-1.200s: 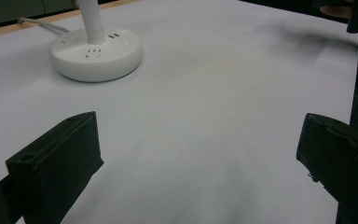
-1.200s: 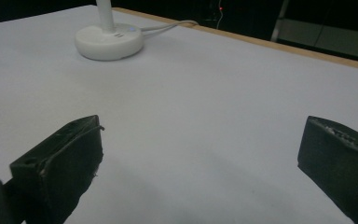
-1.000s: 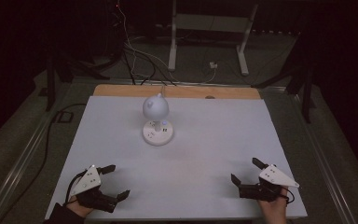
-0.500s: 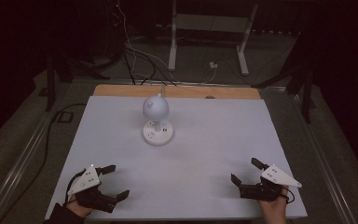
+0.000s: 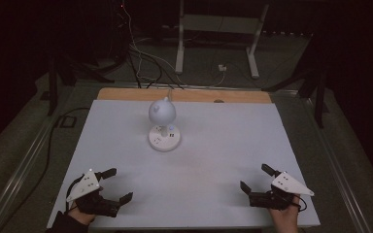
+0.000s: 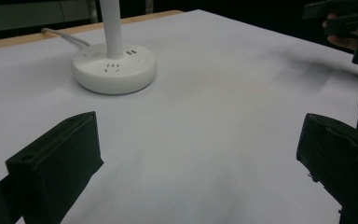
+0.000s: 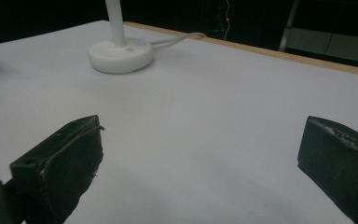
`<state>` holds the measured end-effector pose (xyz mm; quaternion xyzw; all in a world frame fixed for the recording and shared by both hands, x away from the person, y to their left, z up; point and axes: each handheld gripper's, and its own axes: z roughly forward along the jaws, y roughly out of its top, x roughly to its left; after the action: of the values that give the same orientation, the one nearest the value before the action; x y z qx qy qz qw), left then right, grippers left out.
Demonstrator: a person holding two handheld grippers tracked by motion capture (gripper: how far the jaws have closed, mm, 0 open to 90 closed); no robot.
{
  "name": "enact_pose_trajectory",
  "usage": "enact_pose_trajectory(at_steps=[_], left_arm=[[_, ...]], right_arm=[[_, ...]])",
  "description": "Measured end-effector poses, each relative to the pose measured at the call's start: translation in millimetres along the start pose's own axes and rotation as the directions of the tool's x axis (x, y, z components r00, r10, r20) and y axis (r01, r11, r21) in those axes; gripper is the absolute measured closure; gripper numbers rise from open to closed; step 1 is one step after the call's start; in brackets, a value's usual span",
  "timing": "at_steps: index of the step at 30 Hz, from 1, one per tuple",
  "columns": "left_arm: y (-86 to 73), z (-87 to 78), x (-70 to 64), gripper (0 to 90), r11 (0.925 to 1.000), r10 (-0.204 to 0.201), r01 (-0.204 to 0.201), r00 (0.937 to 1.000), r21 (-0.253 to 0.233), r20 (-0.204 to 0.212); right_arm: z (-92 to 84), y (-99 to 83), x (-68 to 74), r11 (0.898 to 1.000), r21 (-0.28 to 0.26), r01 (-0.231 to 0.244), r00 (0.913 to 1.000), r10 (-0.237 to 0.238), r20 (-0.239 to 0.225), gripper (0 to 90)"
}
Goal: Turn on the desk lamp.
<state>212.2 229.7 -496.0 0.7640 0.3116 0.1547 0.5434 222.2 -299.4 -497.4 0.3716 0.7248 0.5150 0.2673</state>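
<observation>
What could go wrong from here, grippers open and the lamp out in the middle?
1. The desk lamp has a round head on a thin stem over a small base: a push up high could probably tip it.
2. Its cable trails off the far edge, so dragging the base may snag or tug it.
3. The left hand-held gripper and right hand-held gripper sit open near the front edge; both reaching for the stem at once risks a clash.

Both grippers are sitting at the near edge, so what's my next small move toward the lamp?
Probably ease the left gripper forward toward the lamp. Both grippers are open and empty, the right gripper too, and the lamp stands untouched mid-table, slightly left of centre, so the left has the shorter path.
</observation>
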Motion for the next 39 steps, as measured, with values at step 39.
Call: enact_pose_trajectory(at_steps=[39], left_arm=[[49.0, 29.7, -5.9, 0.3, 0.9998, 0.001, -0.002, 0.9992, -0.020, -0.041]], right_arm=[[-1.5, 0.7, 1.1, 1.000, -0.012, 0.001, 1.0000, -0.001, -0.008, 0.1]])
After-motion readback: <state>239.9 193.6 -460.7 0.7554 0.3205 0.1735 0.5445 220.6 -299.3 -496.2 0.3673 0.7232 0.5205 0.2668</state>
